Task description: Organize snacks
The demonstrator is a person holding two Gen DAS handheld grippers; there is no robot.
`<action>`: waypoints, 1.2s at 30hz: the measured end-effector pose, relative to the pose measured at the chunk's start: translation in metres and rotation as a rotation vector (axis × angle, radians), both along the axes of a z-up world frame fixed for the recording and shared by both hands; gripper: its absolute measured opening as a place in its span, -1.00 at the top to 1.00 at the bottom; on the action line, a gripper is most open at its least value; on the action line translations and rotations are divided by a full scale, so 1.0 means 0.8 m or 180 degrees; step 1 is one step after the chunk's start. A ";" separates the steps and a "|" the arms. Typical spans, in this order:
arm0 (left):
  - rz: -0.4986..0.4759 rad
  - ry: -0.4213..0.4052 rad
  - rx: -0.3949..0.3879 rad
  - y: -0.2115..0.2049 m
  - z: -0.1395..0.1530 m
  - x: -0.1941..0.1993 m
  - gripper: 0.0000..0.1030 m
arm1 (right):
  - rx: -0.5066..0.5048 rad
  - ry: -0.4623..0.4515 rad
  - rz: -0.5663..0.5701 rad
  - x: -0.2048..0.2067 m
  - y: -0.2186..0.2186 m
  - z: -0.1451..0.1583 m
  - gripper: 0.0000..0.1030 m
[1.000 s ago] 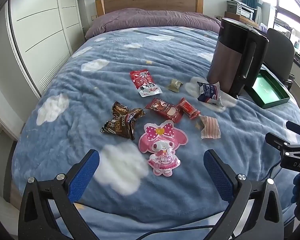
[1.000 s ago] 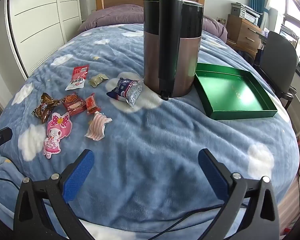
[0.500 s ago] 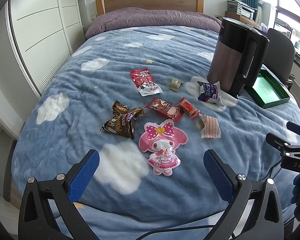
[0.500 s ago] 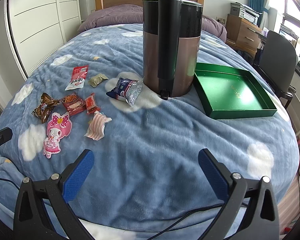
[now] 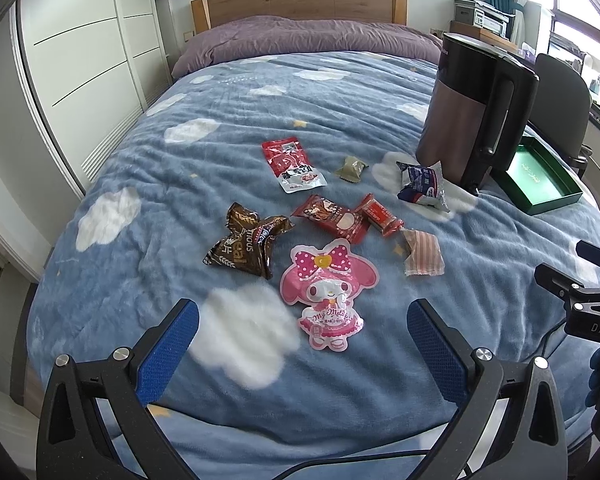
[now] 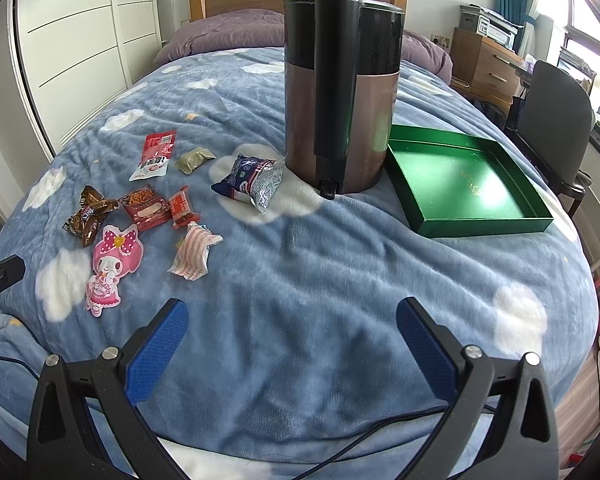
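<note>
Left gripper (image 5: 303, 334): spread wide, empty, above the bed's near edge.
Right gripper (image 6: 292, 328): also wide, holding nothing.
Snacks: scattered on the blanket (image 5: 228, 128); pink packet (image 5: 327, 292) nearest the left fingers.
Tip: lower over the pink packet, pinch one flat edge, carry to the tray (image 6: 466, 184).
Views: the right shows the whole empty tray; in the left the kettle (image 5: 474, 108) partly hides it.

Eight snack packets (image 5: 326, 286) on bed, one kettle (image 6: 340, 92), one green tray (image 6: 536, 222), two grippers, jaws apart
</note>
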State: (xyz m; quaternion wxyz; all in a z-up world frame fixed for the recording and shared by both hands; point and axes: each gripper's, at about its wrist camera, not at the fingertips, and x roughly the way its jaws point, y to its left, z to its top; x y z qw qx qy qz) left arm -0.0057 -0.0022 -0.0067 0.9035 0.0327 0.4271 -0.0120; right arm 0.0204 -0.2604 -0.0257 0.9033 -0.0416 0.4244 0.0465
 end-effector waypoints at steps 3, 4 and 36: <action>0.0002 0.0004 -0.0004 0.000 0.001 0.001 -0.98 | 0.0000 -0.0001 -0.0001 0.000 0.000 0.000 -1.00; 0.0003 0.0004 -0.0002 0.000 0.001 0.002 -0.98 | 0.0000 0.0000 -0.0003 0.000 0.000 0.000 -1.00; -0.0003 0.0005 0.0011 0.008 0.004 0.004 -0.98 | 0.0003 0.0000 -0.0006 0.001 -0.001 0.000 -1.00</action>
